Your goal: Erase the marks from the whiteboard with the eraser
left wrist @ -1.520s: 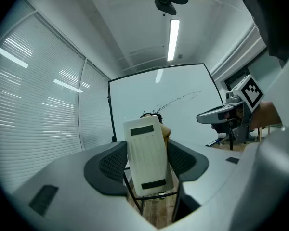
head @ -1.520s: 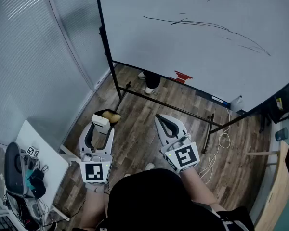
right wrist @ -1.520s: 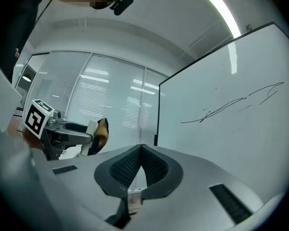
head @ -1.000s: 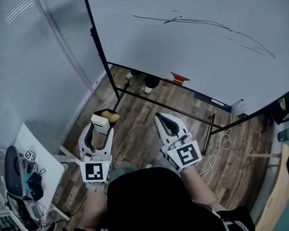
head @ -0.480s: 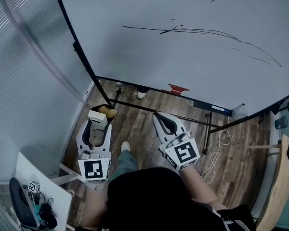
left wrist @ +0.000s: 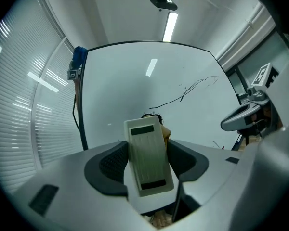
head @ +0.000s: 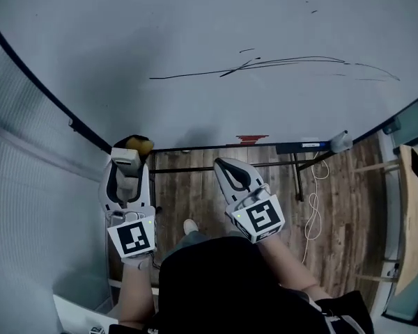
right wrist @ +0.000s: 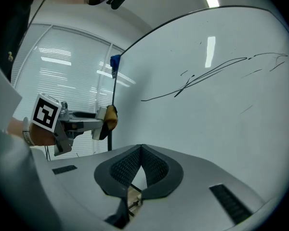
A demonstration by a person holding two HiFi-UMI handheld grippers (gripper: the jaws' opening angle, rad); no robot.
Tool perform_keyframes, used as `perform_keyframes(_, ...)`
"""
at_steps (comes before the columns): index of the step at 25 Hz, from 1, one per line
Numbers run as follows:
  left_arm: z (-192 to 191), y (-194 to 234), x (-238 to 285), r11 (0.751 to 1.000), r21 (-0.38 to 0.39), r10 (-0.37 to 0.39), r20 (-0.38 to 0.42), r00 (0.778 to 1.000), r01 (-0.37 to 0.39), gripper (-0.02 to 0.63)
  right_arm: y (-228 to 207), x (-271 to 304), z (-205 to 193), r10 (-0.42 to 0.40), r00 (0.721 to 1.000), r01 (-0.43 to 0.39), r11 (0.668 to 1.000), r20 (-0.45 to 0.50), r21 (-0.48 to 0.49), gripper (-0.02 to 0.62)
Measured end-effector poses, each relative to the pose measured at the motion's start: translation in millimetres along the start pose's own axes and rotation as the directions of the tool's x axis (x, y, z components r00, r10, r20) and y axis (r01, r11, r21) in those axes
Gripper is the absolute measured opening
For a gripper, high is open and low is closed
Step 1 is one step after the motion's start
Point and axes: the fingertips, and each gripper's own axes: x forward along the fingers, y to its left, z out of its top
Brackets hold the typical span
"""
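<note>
A wall of slatted blinds [head: 28, 186] is seen at far left, beside the black-framed whiteboard [head: 195, 26]. The left gripper [head: 128, 157] is held up near the board's lower left edge, and its jaws are closed part-way on the eraser [head: 125, 161]; in the left gripper view, the eraser [left wrist: 147, 158] is shown clamped upright between the two dark pads of that gripper [left wrist: 148, 160], its pale ribbed back turned to the camera and a yellowish pad seen at its far end. The eraser is kept well apart from the marks [head: 265, 65], a set of long, thin black lines drawn across the middle of the board, above and to its right. Whether the board is touched by the eraser cannot be told. The right gripper [head: 223, 164] is held lower, over the wooden floor [head: 195, 186]; in the right gripper view its jaws [right wrist: 141, 148] are seen pressed together at the tips, with nothing held between them. A small red object [head: 252, 139] is seen on the board's ledge.
</note>
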Motion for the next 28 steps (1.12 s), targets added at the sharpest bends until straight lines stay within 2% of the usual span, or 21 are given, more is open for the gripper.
perform_keyframes(6, 29.3, 10.3, 57.4, 0.999, 0.04, -0.034, 0.088, 0.996, 0.031, 0.27, -19.1, 14.2, -5.4, -0.117, 0.993, 0.117, 0.993, -0.035, 0.01, 0.028)
perform_keyframes(12, 59.2, 10.9, 95.1, 0.997, 0.078, 0.009, 0.146, 0.989, -0.02, 0.27, -50.4, 3.4, -11.2, -0.21, 0.976, 0.212, 0.976, -0.054, 0.043, 0.027)
perform_keyframes(20, 68.4, 8.0, 124.6, 0.991, 0.084, 0.098, 0.124, 0.987, -0.109, 0.268, -86.7, -11.3, -4.0, -0.22, 0.974, 0.221, 0.975, -0.049, 0.016, 0.028)
perform_keyframes(25, 61.6, 10.1, 128.0, 0.977, 0.145, 0.136, 0.135, 0.981, -0.155, 0.265, -103.9, -17.9, -11.5, -0.213, 0.975, 0.216, 0.976, -0.062, 0.034, 0.028)
perform_keyframes(28, 61.2, 9.7, 129.9, 0.976, 0.127, 0.159, 0.134, 0.978, -0.176, 0.262, -113.5, -19.9, -11.2, -0.207, 0.977, 0.208, 0.977, -0.049, 0.034, 0.027)
